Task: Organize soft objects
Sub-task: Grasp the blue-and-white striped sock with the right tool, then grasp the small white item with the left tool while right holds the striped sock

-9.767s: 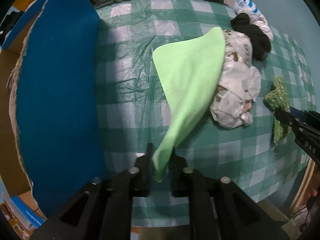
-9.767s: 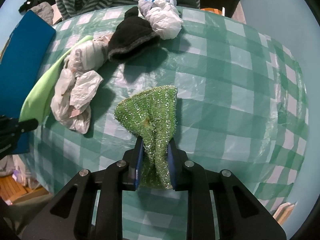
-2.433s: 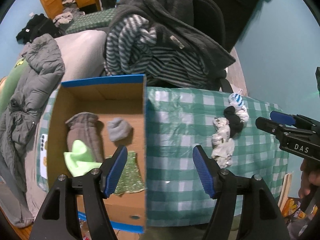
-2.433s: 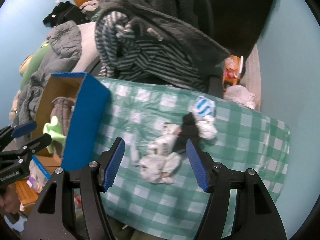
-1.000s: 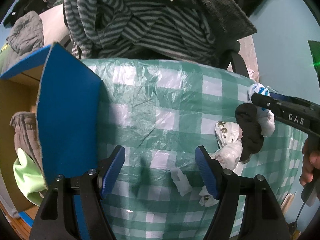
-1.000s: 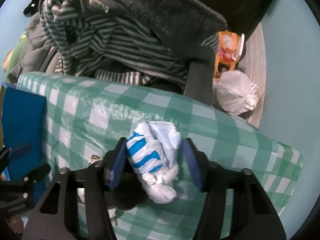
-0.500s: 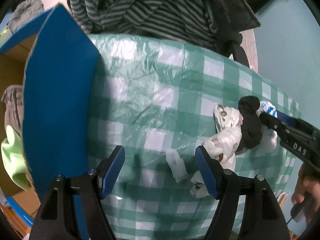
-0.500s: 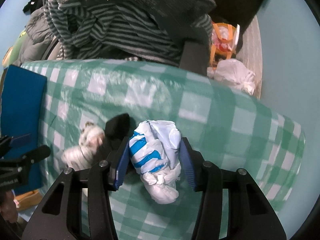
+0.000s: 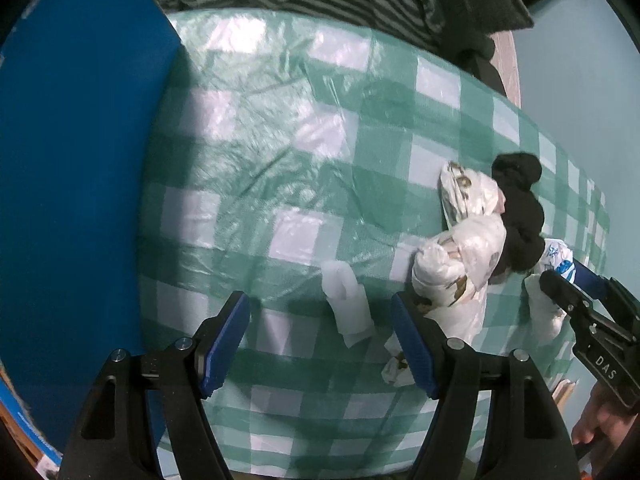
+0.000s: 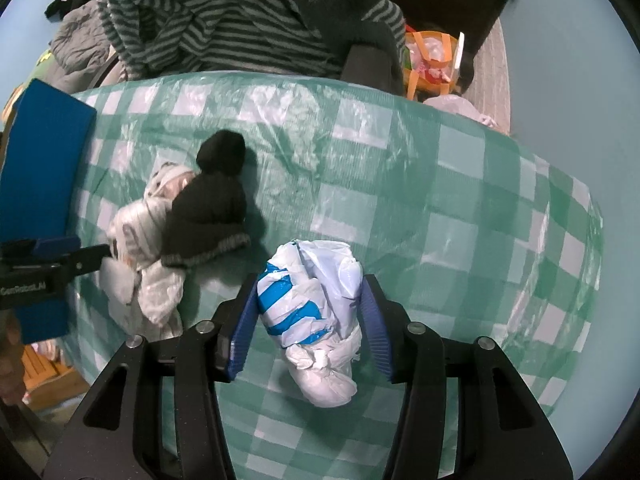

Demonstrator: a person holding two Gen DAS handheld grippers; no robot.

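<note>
My right gripper (image 10: 310,324) is open, with its jaws on either side of a knotted white and blue plastic bag (image 10: 316,312) that lies on the green checked tablecloth (image 10: 460,200). A black knit hat (image 10: 212,208) and a crumpled white printed bag (image 10: 148,264) lie to its left. My left gripper (image 9: 320,336) is open low over the cloth, and a strip of the white printed bag (image 9: 348,308) lies between its jaws. The bag's bulk (image 9: 460,264) and the hat (image 9: 520,208) lie to its right.
The blue flap of the cardboard box (image 9: 80,180) stands at the table's left edge, and it also shows in the right wrist view (image 10: 40,184). A chair heaped with striped and grey clothes (image 10: 240,20) stands behind the table. An orange bag (image 10: 432,56) sits on the floor beyond.
Both grippers have come down closer to the table. The right gripper's jaws now flank the white and blue bag lower down. The left gripper has moved nearer to the white printed bag.
</note>
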